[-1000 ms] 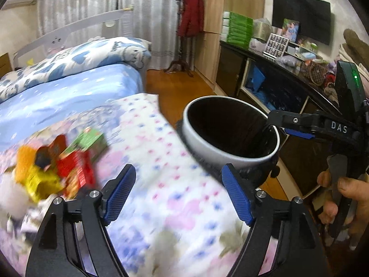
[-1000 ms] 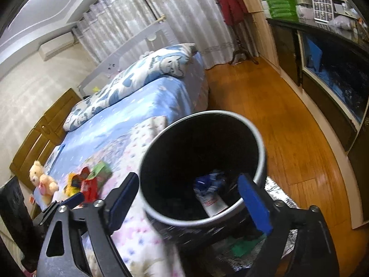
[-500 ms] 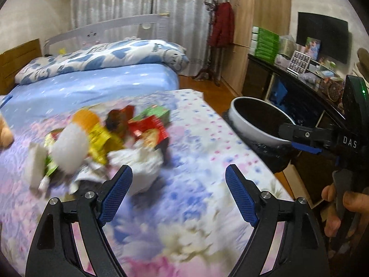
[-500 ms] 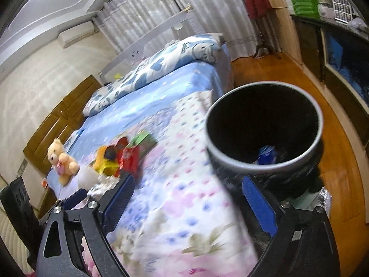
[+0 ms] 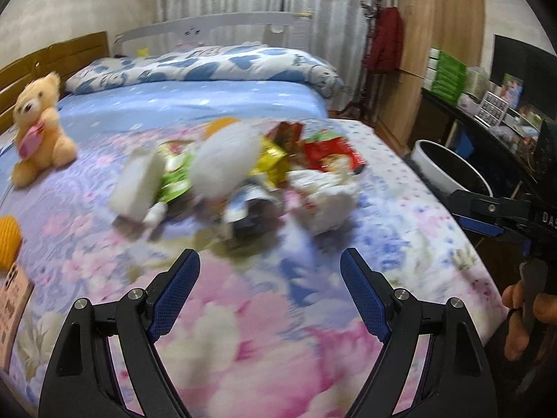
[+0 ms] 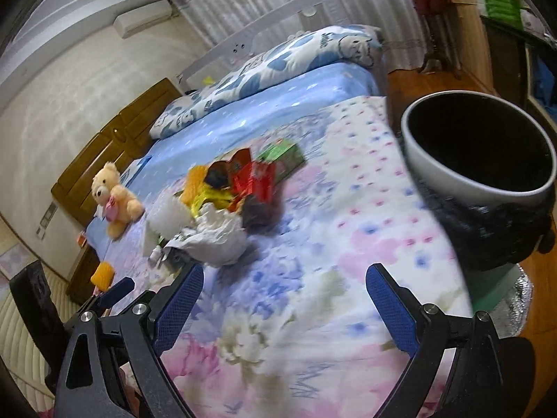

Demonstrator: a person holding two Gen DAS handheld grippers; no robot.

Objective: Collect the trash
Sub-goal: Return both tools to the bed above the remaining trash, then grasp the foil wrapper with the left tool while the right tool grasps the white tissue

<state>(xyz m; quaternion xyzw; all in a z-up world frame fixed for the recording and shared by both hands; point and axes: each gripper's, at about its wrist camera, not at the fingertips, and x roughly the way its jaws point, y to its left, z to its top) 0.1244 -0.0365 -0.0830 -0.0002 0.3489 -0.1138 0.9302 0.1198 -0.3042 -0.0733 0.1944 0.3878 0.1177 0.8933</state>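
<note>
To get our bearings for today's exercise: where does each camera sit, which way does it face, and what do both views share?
Left wrist: on the left gripper, jaws open, facing the trash pile; right hand visible.
Right wrist: on the right gripper, jaws open, facing the same bed; left gripper at lower left.
Shared: pile, teddy bear, trash bin.

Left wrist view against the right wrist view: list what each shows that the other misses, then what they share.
Left wrist only: the person's hand on the right gripper's handle, and a dark screen on the far wall.

Right wrist only: the air conditioner, and the trash bin's black liner below its rim.

Both: the trash pile on the floral bedspread, the teddy bear, the bin, and open, empty jaws.
</note>
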